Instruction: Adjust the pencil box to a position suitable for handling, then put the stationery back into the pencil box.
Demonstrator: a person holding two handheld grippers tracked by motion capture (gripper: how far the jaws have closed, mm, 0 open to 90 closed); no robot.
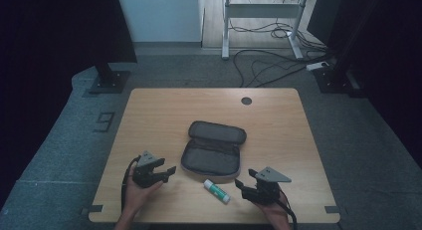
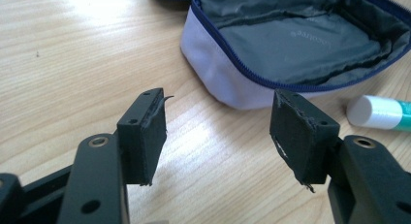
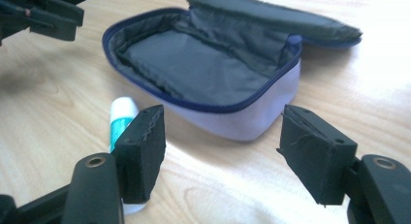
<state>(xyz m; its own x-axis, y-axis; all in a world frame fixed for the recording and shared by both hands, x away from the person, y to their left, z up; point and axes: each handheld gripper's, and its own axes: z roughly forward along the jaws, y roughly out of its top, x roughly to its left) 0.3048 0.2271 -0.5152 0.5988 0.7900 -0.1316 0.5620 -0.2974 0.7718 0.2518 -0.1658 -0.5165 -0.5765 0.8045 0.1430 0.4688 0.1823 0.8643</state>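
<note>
An open zip pouch (image 1: 213, 149) with grey lining, pale sides and a blue zipper lies in the middle of the wooden table (image 1: 164, 110), its lid folded back. A white glue stick (image 1: 216, 190) with a green label lies just in front of it. My left gripper (image 1: 169, 171) is left of the pouch, open and empty; in its own view the left gripper (image 2: 220, 132) faces the pouch (image 2: 291, 40) with the glue stick (image 2: 378, 112) at the right. My right gripper (image 1: 244, 179) is open, right of the stick. In its view the right gripper (image 3: 223, 146) faces the pouch (image 3: 203, 64), the glue stick (image 3: 121, 117) behind its left jaw.
A dark cable hole (image 1: 246, 100) sits near the table's far edge. Beyond the table stand a white desk frame (image 1: 226, 36), loose cables (image 1: 268, 65) on the floor and a black stand base (image 1: 107, 80). The left gripper (image 3: 43, 15) shows at the top left of the right gripper view.
</note>
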